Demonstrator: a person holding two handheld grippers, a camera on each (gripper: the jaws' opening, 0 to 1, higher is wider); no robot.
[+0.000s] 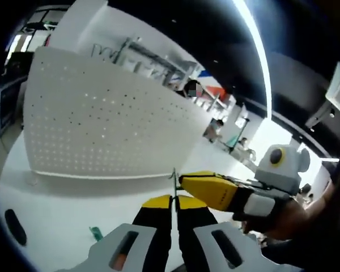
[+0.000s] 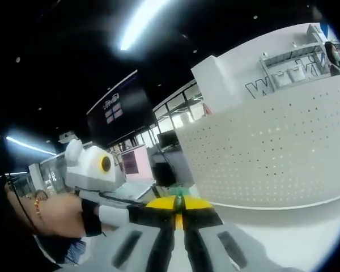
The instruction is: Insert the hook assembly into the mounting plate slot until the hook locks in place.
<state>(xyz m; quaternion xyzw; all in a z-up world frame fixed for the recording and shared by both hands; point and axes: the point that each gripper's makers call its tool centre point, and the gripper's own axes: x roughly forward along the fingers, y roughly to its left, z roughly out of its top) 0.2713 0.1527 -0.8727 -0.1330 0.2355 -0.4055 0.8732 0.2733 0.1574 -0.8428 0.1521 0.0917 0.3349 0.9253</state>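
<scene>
- Left gripper [image 1: 174, 199]: in the left gripper view its 2 yellow-tipped jaws rise from the bottom edge and stand pressed together, pinching a thin green hook [image 1: 173, 182] whose slender stem pokes up just past the tips.
- Right gripper [image 1: 184, 181]: in that same view it comes in from the right, its yellow tip touching or just beside the hook — which of the 2 cannot be told. A person's hand [image 1: 289, 218] holds it at the right edge.
- In the right gripper view the right gripper [image 2: 179, 205] has its own jaws closed too, with a small green piece, the hook [image 2: 179, 199], showing right at the tips; the left gripper [image 2: 137, 213] reaches in from the left, tip against tip, held by a hand [image 2: 59, 215].
- White perforated mounting plate [image 1: 102, 122] stands upright on the white table [image 1: 51, 218], beyond both grippers and apart from the hook — the hook is in the air before it, not in any slot. It also shows in the right gripper view [image 2: 272, 153].
- A small green item [image 1: 96, 232] lies on the table near the left gripper; too small to tell what it is.
</scene>
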